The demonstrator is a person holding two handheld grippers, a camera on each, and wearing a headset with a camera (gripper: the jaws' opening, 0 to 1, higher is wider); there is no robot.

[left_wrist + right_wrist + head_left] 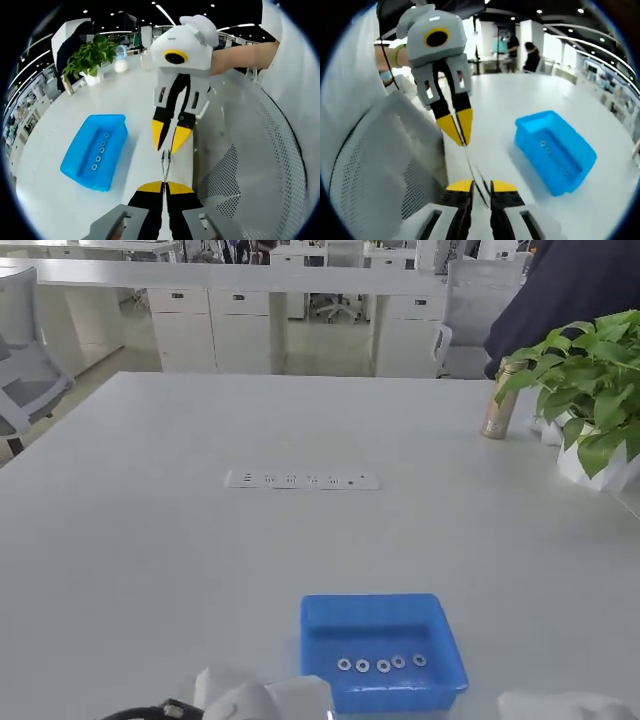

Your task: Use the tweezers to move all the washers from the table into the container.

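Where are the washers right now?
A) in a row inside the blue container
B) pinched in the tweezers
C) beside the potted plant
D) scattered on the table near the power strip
A: five washers lie in a row on the floor of the blue container.

A broad white table (150, 540) carried a flush power strip (302, 480), a potted plant (590, 370) and a gold bottle (497, 410). Behind stood white desks with drawer cabinets (215, 330), a grey office chair (25, 370) and pale flooring (330, 345). Ceiling spotlights (537, 11) glowed overhead.
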